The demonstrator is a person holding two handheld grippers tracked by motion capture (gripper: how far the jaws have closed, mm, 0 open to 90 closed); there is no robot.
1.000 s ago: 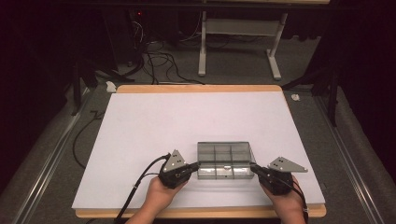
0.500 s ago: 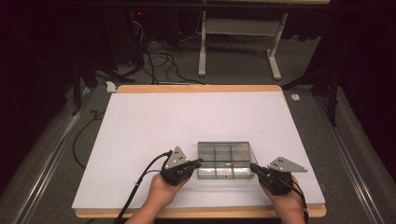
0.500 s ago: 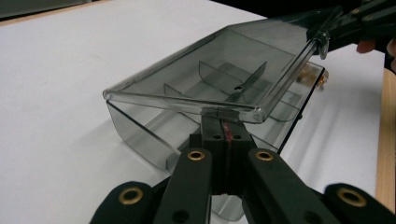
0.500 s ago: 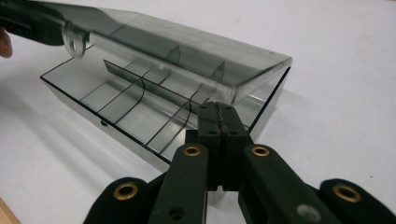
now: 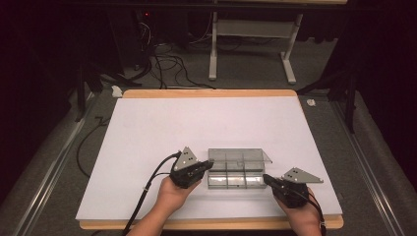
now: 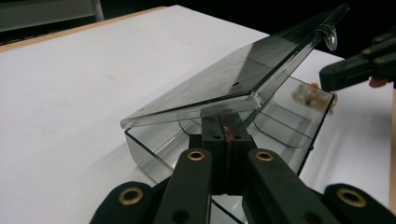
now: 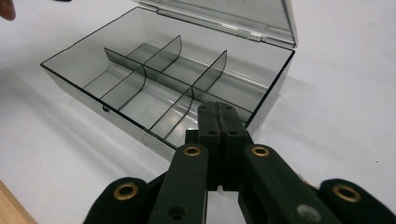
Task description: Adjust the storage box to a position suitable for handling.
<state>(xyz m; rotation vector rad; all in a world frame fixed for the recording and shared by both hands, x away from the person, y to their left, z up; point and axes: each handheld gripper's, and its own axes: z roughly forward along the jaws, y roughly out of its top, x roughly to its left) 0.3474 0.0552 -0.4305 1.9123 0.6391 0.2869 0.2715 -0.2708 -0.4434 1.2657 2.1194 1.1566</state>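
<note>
A smoky clear compartment box [image 5: 231, 180] lies near the table's front edge with its hinged lid [image 5: 239, 156] raised toward the far side. My left gripper [image 5: 210, 165] is shut, with its tips at the box's left end. In the left gripper view those tips [image 6: 226, 122] sit over the end wall [image 6: 149, 145], just under the tilted lid [image 6: 233, 79]. My right gripper [image 5: 266, 178] is shut too, its tips [image 7: 218, 108] against the near right end of the box [image 7: 274, 86]. The cross dividers inside are bare. The right gripper [image 6: 352, 70] also shows beyond the box.
The white table top [image 5: 196, 123] has a wooden rim [image 5: 206, 93] and a wide bare area behind the box. A hand holds each gripper at the front edge. Beyond the table, cables [image 5: 162, 64] and a white stand [image 5: 251, 29] sit on the floor.
My left gripper has crept slightly toward the far side along the box's left end. The right gripper and the box look unmoved.
</note>
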